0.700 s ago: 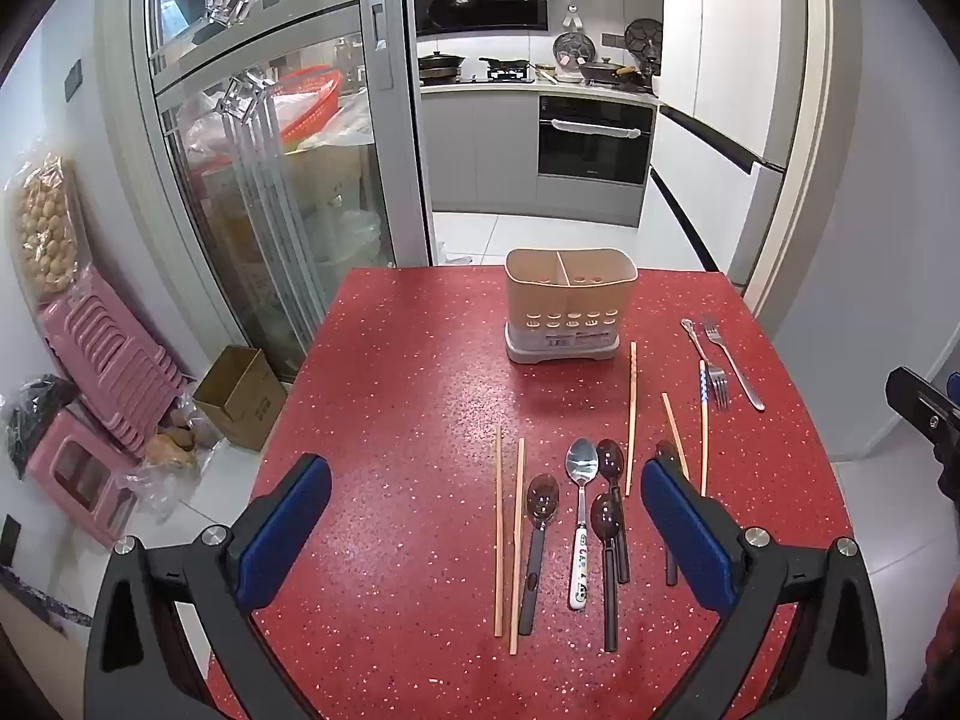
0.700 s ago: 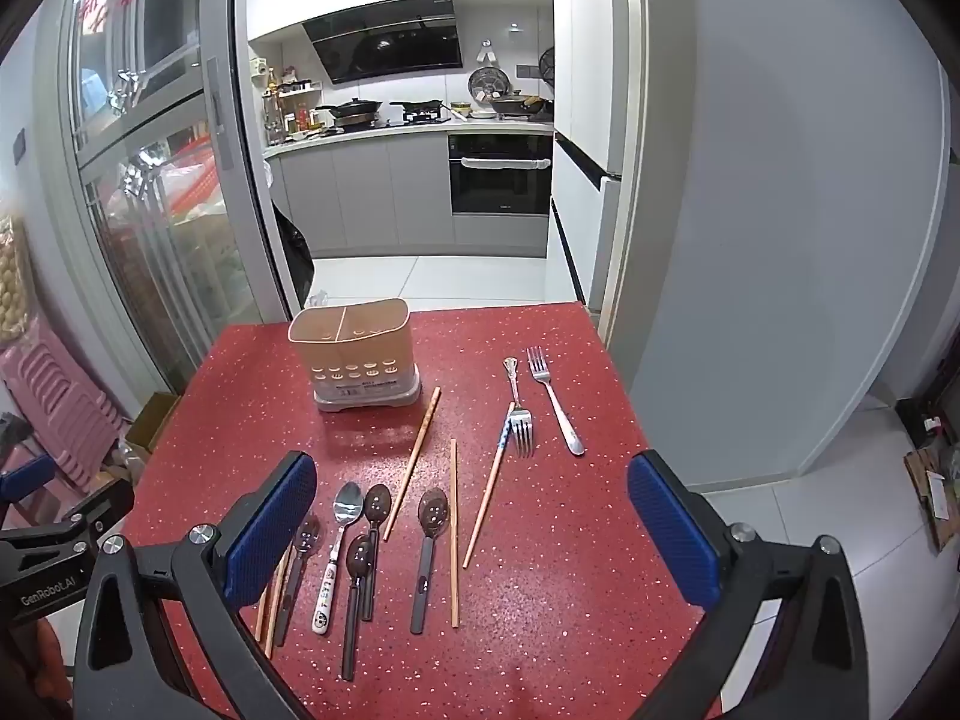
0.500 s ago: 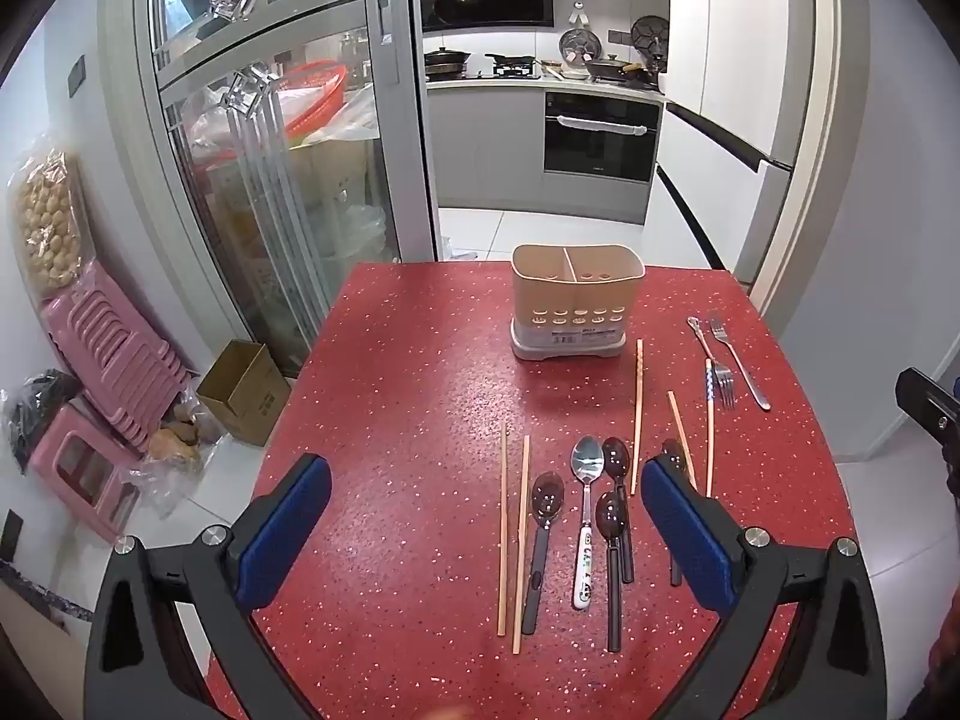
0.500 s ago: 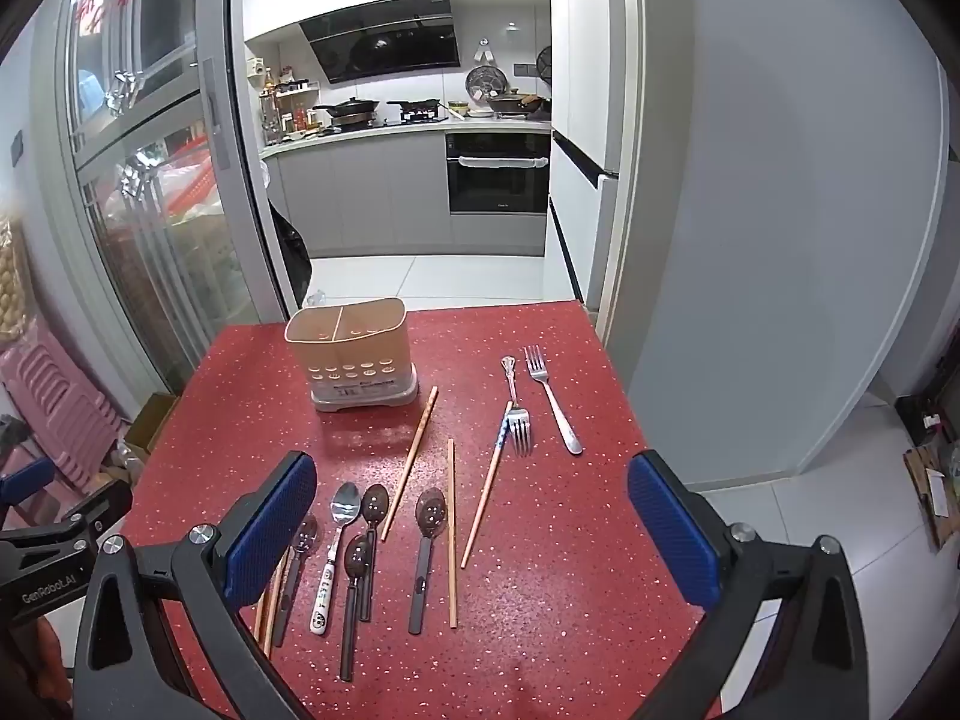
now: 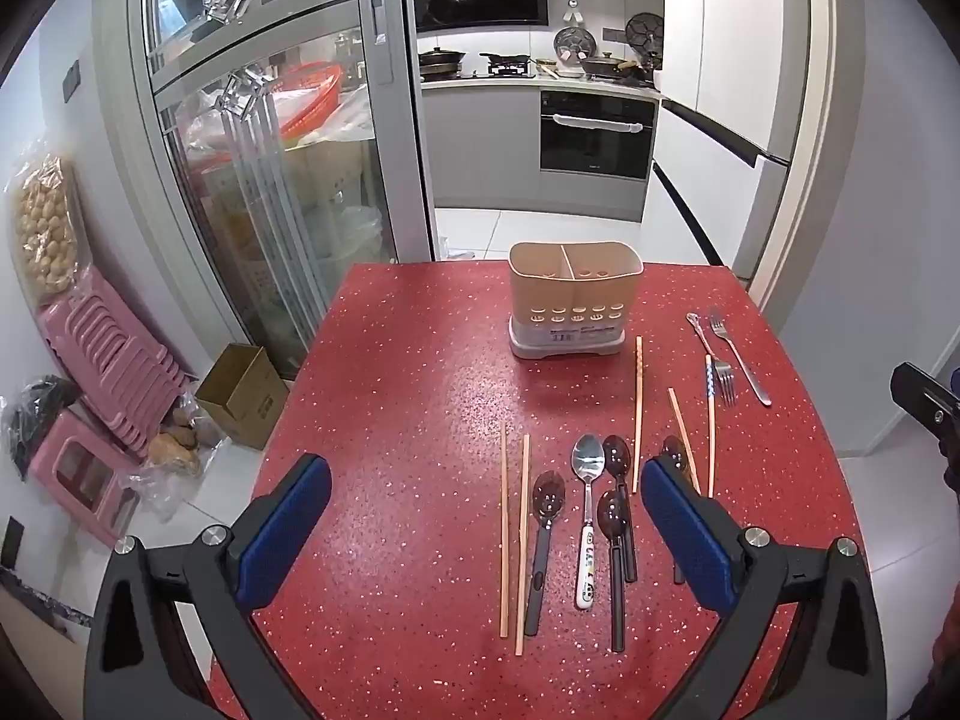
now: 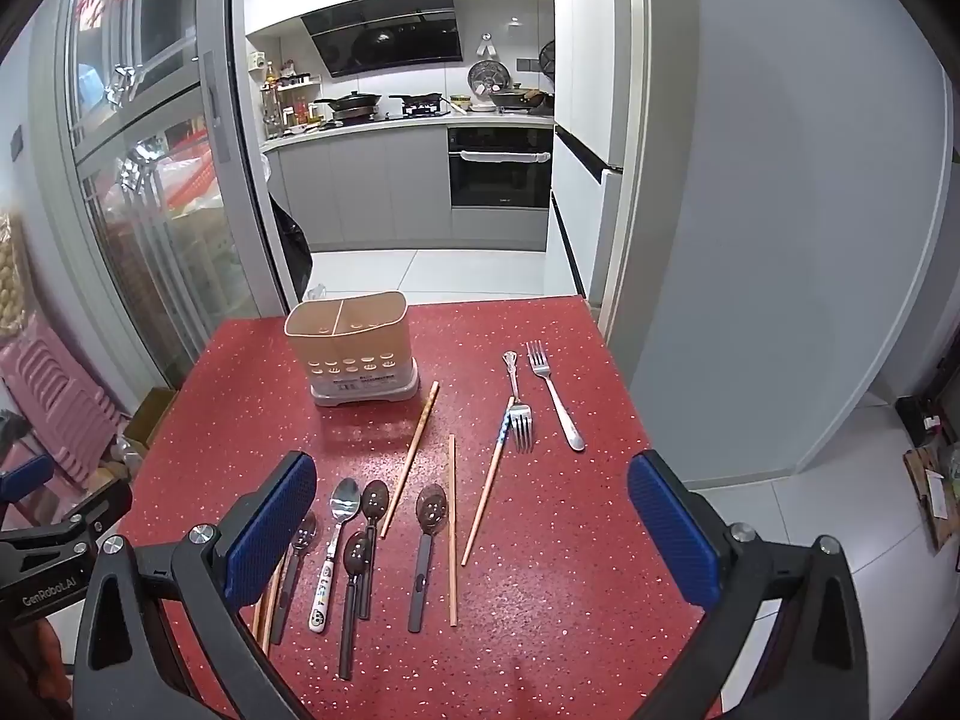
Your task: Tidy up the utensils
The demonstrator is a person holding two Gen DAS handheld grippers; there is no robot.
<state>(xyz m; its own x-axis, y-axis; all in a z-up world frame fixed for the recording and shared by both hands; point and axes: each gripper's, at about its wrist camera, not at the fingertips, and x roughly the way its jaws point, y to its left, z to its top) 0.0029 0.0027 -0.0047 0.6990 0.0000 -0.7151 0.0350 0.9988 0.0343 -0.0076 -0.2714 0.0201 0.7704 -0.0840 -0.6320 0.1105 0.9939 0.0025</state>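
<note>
- Red speckled table [image 5: 384,396]: bare stretch along its left edge.
- Left gripper [image 5: 486,519] and right gripper [image 6: 471,516] both gape wide, holding nothing.
- Utensils [image 5: 585,516] lie mid-table; beige caddy [image 5: 575,306] upright near the far edge, kitchen beyond.

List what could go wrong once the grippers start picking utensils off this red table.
The dark brown plastic spoons lie packed beside the steel spoon; wide pads may drag neighbours. Thin wooden chopsticks lie flat and could slip. The beige divided holder looks light and might tip.
</note>
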